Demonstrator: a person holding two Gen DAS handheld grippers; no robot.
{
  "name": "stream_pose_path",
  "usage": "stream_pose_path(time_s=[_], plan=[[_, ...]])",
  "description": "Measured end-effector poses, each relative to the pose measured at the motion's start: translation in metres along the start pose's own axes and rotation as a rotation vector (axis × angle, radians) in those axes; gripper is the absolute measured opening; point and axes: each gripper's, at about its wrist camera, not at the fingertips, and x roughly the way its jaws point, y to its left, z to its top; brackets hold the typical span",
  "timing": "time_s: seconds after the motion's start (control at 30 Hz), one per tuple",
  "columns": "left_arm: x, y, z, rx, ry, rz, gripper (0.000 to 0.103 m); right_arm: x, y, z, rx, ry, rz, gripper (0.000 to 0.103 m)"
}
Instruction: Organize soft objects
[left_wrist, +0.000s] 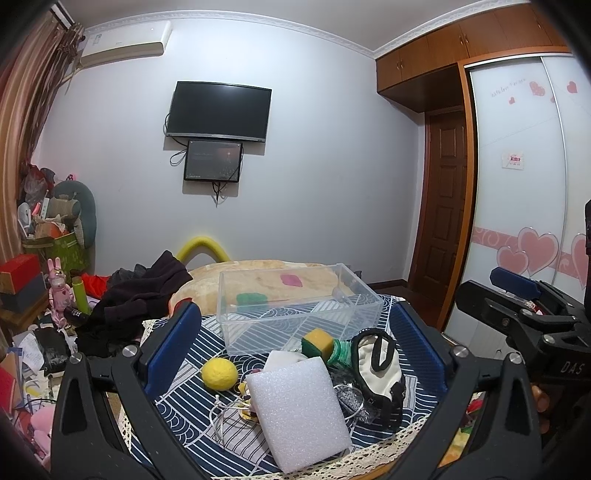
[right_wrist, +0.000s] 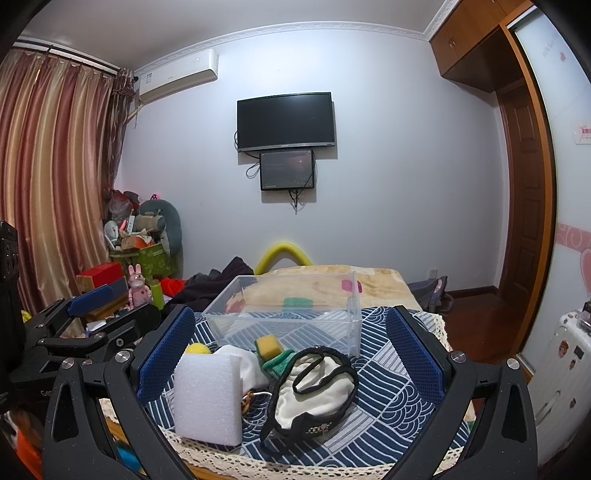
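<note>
A clear plastic box (left_wrist: 295, 306) (right_wrist: 288, 314) stands empty on a table with a blue patterned cloth (left_wrist: 207, 339). In front of it lie a white foam block (left_wrist: 299, 406) (right_wrist: 208, 397), a yellow felt ball (left_wrist: 219, 373) (right_wrist: 197, 348), a yellow-green sponge (left_wrist: 317, 342) (right_wrist: 269, 345), a green knitted piece (left_wrist: 341, 355) (right_wrist: 280, 363) and a white pouch with black trim (left_wrist: 380, 373) (right_wrist: 314, 395). My left gripper (left_wrist: 295, 350) is open above them, holding nothing. My right gripper (right_wrist: 291, 354) is open too, and also shows at the right of the left wrist view (left_wrist: 517, 295).
Dark clothes (left_wrist: 136, 295) lie heaped left of the box. A beige blanket (left_wrist: 258, 273) and yellow foam tube (left_wrist: 203, 247) lie behind it. A cord (left_wrist: 221, 410) lies by the foam. Cluttered boxes (right_wrist: 144, 251) stand at left, a wardrobe (left_wrist: 524, 184) at right.
</note>
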Motion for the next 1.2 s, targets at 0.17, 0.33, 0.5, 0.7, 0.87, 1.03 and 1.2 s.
stream_pose_path(time_s=[0.17,0.33,0.5,0.7,0.87,1.03,1.2], plan=[[0.002,0.001,-0.002,-0.001,0.006,-0.004,0.103,0.006,-0.001,-0.004,0.001,0.013,0.005,0.103],[0.01,0.007,-0.008,0.002,0.016,0.008,0.103,0.014,-0.003,-0.008,0.002,0.032,0.008,0.103],[0.028,0.023,-0.016,-0.03,0.066,0.006,0.102,0.025,-0.01,-0.016,0.017,0.057,0.003,0.103],[0.054,0.047,-0.028,-0.072,0.14,0.049,0.083,0.045,-0.021,-0.027,0.038,0.117,-0.011,0.1],[0.076,0.066,-0.041,-0.084,0.194,0.106,0.074,0.063,-0.028,-0.038,0.056,0.188,-0.001,0.088],[0.096,0.083,-0.054,-0.107,0.251,0.137,0.067,0.08,-0.038,-0.048,0.095,0.25,0.005,0.081],[0.116,0.094,-0.069,-0.14,0.327,0.129,0.064,0.092,-0.043,-0.058,0.124,0.309,0.008,0.08]])
